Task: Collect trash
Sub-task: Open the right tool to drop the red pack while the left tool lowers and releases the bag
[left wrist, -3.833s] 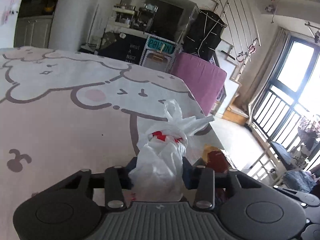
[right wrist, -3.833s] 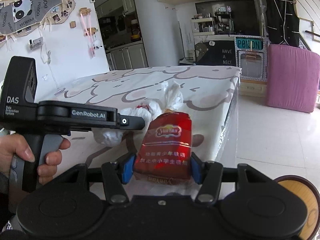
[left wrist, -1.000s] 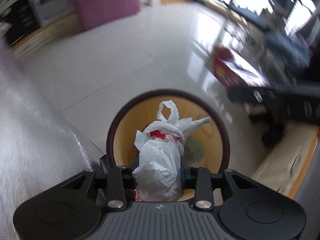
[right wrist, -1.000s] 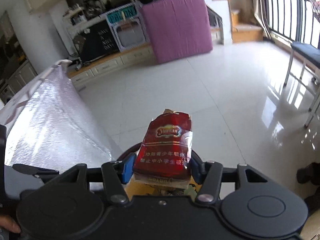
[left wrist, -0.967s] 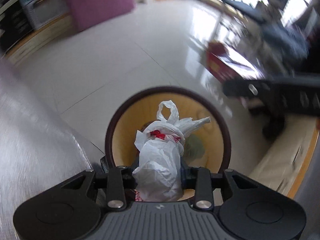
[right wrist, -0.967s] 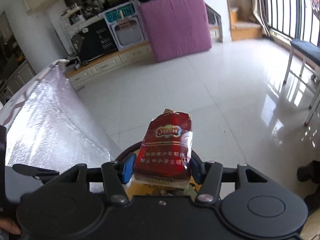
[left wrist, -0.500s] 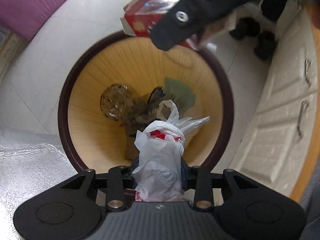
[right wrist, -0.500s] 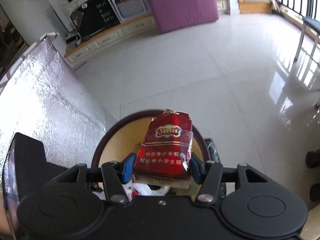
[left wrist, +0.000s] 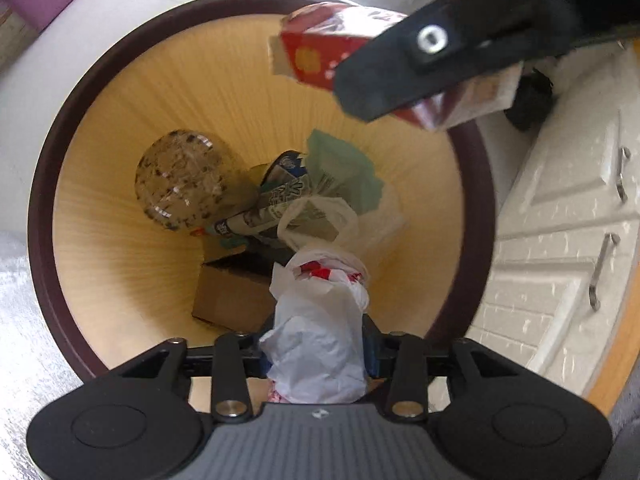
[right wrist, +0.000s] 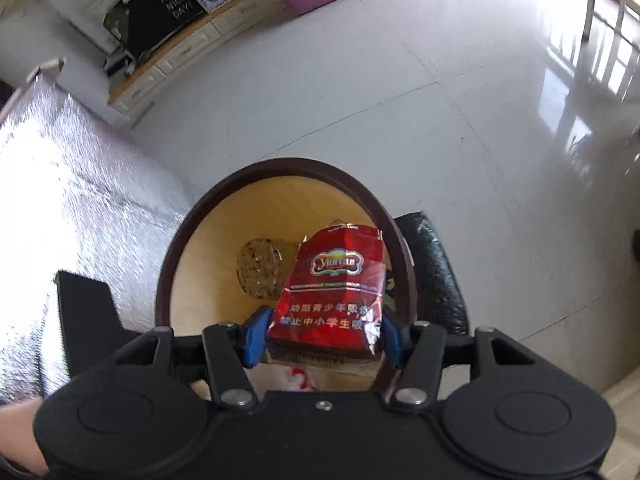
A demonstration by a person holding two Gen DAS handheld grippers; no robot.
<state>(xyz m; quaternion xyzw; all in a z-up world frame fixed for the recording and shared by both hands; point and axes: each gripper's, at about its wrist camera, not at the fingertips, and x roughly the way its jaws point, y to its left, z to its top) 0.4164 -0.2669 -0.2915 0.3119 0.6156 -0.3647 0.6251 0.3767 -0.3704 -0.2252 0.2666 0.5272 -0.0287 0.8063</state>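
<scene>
A round bin with a dark brown rim (left wrist: 40,220) and pale yellow inside sits right under both grippers. My left gripper (left wrist: 316,340) points straight down into it. A knotted white plastic bag (left wrist: 320,328) with red print fills the gap between its fingers, and its jaws are opening. My right gripper (right wrist: 320,336) is shut on a crumpled red cigarette pack (right wrist: 336,292), held over the bin's rim (right wrist: 288,164). In the left wrist view that pack (left wrist: 316,56) hangs over the bin's far edge.
In the bin lie a clear plastic cup (left wrist: 180,176), a cardboard box (left wrist: 228,296), a printed wrapper (left wrist: 276,204) and green paper (left wrist: 344,168). A silver foil cover (right wrist: 60,200) flanks the bin on the left. White cabinet drawers (left wrist: 580,240) stand at the right. Beyond is glossy tile floor (right wrist: 360,80).
Both grippers have come down closer to the bin, which now fills the left wrist view. The red pack has moved over the bin's mouth. The bag still sits between the left fingers.
</scene>
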